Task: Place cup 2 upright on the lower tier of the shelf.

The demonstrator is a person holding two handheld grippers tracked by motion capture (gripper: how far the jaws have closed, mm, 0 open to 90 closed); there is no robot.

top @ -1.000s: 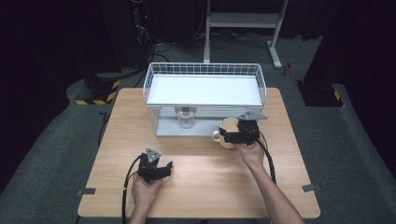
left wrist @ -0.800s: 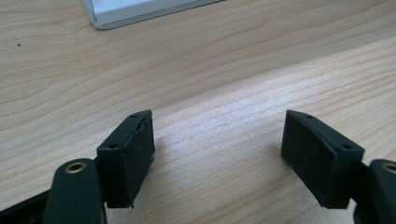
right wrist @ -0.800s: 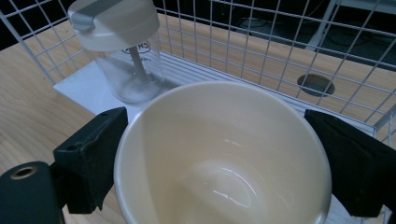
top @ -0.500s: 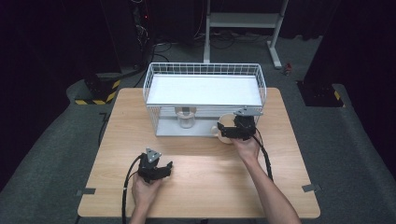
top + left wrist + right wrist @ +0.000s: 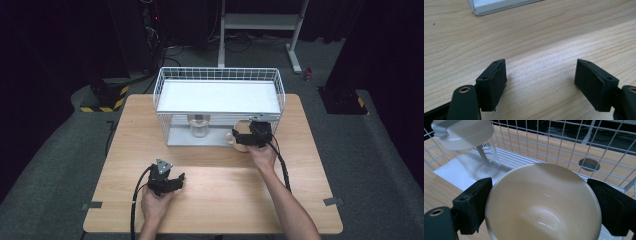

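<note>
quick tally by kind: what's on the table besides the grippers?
Wire rack: 1
Clear jar with white lid: 1
Cream mug: 1
Total: 3

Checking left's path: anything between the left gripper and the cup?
Only bare table between left gripper and cup held by right gripper, per the high view.

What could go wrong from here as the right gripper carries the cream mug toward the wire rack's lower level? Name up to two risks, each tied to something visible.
1. The right gripper clamps the cream mug across its smooth round outside, so it might slip or tip.
2. The clear jar stands close behind the mug, inside the wire rack; pushing further could knock it, or catch the wires.
</note>
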